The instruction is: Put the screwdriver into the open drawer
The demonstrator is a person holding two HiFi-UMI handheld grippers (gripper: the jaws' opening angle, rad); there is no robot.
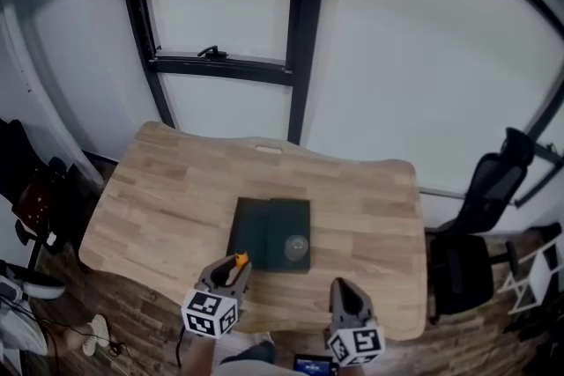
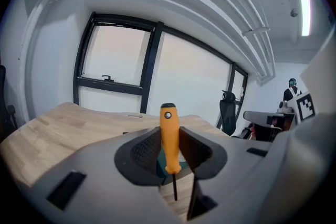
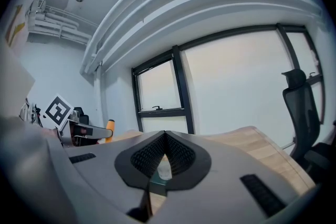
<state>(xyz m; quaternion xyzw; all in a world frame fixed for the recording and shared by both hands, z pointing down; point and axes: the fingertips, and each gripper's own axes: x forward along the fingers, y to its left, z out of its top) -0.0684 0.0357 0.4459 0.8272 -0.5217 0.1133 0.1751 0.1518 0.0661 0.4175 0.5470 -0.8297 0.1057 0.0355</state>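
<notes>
Now our left gripper (image 1: 233, 269) clamps the orange handle of the screwdriver (image 2: 168, 136), which stands upright between the jaws, shaft pointing down. Our right gripper (image 1: 344, 288), to its right, has its jaws pressed together with nothing held. We see the dark green drawer (image 1: 264, 229) on the table (image 1: 159, 189) just ahead of both grippers, a clear dome (image 1: 295, 248) on it, apart from the screwdriver.

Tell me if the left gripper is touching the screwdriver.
Touching. The left gripper view shows the left gripper clamping the screwdriver by its handle, a pad on each side.
</notes>
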